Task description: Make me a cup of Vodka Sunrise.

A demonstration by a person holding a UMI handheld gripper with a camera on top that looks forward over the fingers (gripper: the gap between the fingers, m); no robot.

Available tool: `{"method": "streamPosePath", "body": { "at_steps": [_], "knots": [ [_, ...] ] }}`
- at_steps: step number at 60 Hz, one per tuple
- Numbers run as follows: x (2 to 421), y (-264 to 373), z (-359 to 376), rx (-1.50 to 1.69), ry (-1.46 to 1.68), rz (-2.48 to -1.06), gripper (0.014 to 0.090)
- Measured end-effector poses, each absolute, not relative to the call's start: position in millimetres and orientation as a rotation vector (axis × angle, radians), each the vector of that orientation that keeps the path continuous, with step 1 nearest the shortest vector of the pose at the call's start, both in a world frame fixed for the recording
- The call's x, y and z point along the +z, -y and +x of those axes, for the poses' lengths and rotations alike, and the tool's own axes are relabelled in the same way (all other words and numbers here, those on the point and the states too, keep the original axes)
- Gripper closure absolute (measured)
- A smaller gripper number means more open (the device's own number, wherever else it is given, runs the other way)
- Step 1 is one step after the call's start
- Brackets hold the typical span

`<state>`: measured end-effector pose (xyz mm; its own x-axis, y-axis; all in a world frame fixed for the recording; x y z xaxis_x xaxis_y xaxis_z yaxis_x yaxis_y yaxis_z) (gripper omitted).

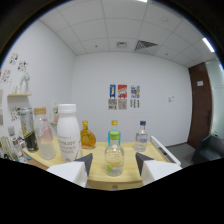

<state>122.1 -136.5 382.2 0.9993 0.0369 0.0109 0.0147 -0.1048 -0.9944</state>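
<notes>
The gripper is seen held spread above the near edge of a light wooden table, its two white fingers set well apart with dark tips pointing inward. Between the fingertips, with a gap left on either side, a small clear bottle with a teal cap is stood upright on the table, a slice of something yellow being visible inside it. Behind it, toward the far edge, a bottle with a yellow cap is placed, with an amber faceted bottle to its left and a clear bottle with a blue cap to its right. Toward the left edge a tall white bottle is stood, with a clear plastic bottle and a dark can beside it. Posters are pinned on the white wall beyond.
</notes>
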Motion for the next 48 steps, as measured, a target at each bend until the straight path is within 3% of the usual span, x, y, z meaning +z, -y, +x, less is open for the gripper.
{"method": "streamPosePath", "body": {
  "at_steps": [16,34,48],
  "knots": [
    [374,104,121,0.046,0.015,-1.725,0.0672],
    [373,110,121,0.036,0.048,-1.759,0.0693],
    [398,156,132,0.069,0.007,-1.710,0.0696]
  ]
}}
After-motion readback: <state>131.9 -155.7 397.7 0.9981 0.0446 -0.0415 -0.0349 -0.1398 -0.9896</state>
